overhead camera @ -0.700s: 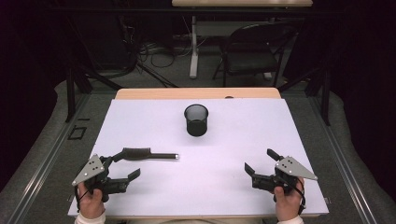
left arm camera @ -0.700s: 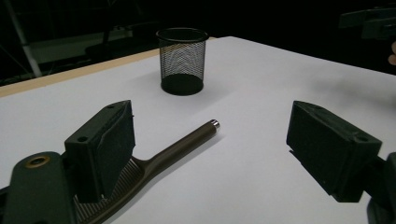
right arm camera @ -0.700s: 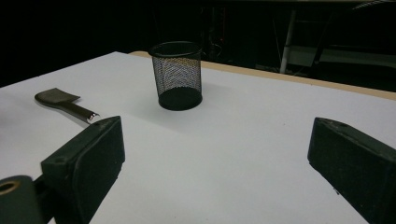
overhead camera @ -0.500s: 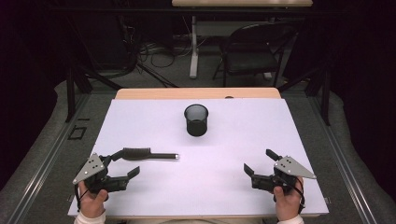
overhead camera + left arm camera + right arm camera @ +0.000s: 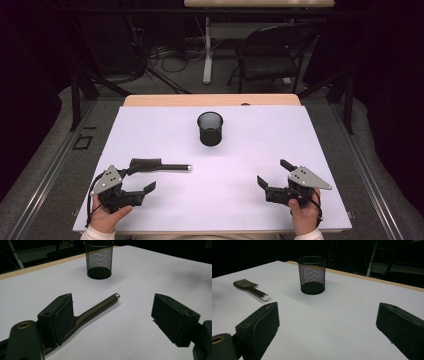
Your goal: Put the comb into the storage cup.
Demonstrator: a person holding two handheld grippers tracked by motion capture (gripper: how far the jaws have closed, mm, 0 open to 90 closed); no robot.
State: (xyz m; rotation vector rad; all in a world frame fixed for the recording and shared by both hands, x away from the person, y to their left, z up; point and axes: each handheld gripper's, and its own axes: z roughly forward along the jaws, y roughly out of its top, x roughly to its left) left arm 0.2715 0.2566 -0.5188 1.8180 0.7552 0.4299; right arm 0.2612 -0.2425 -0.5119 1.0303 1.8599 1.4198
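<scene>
Brush (image 5: 159,165) lies flat on the table (image 5: 240,210), just beside the left gripper (image 5: 142,178), its handle passing the far jaw; those jaws gape, gripping nothing. Right gripper (image 5: 273,174), well apart, gapes empty too.

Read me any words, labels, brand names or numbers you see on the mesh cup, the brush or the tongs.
No readable text anywhere.
Mesh cup: plain black wire, no label.
Brush: dark handle with a silver end cap, no marking visible.
Left tongs and right tongs: black pads and grey plates, no lettering that can be made out.
White table: blank.
</scene>
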